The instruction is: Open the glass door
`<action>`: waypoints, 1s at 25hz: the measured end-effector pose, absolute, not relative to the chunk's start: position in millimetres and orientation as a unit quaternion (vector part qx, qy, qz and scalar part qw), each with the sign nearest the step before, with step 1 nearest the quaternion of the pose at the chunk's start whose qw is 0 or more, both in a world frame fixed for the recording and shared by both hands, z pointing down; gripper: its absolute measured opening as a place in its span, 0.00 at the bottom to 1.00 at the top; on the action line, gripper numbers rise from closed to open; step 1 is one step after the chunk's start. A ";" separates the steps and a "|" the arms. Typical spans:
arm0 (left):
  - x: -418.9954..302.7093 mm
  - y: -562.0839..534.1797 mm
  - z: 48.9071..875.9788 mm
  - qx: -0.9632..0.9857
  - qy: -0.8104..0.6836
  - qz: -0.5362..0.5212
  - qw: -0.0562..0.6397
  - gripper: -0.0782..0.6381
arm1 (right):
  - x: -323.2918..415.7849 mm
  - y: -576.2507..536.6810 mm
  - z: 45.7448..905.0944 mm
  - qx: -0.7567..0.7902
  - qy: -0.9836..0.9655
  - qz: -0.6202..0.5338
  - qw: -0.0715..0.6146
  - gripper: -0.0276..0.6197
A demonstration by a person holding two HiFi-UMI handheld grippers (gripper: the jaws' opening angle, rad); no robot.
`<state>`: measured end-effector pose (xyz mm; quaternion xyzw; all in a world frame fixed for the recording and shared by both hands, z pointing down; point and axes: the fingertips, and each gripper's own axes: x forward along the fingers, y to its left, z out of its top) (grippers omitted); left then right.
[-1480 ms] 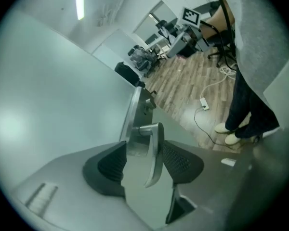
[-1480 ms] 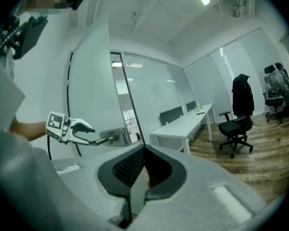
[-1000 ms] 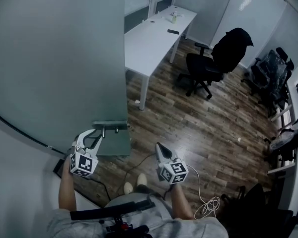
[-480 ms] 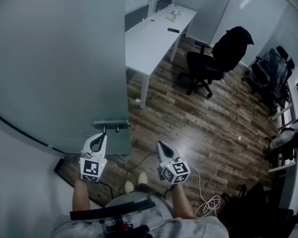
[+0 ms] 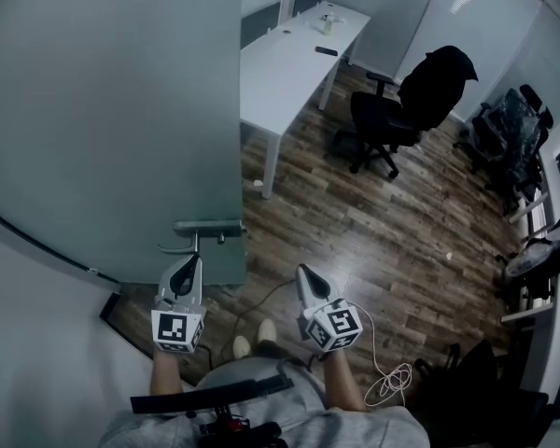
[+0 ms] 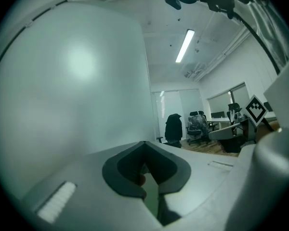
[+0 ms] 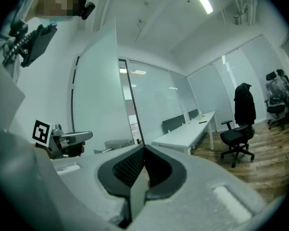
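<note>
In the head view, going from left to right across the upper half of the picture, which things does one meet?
glass door → white desk → black office chair → group of chairs at the right edge

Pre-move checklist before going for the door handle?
1. Grip on handle: not ok; left gripper has nothing between its jaws, and its tip looks just short of the handle.
2. Jaws ready to grab: not ok; left gripper is shut.
3. Other hand clear: ok; right gripper is shut, empty and away from the door.
4. Door latched or ajar: cannot tell.
5. Footing: not ok; loose cable beside the person.
</note>
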<state>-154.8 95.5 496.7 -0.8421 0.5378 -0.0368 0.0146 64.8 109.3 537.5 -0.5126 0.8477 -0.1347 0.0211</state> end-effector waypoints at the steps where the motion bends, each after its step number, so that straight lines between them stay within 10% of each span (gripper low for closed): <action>1: -154.4 99.9 498.0 -0.843 0.537 -0.035 0.011 0.11 | 65.9 111.5 535.3 -0.513 0.847 -0.133 0.023 0.05; 25: -167.4 132.7 497.2 -0.850 0.525 -0.044 0.002 0.11 | 55.7 128.7 521.7 -0.502 0.855 -0.131 0.017 0.04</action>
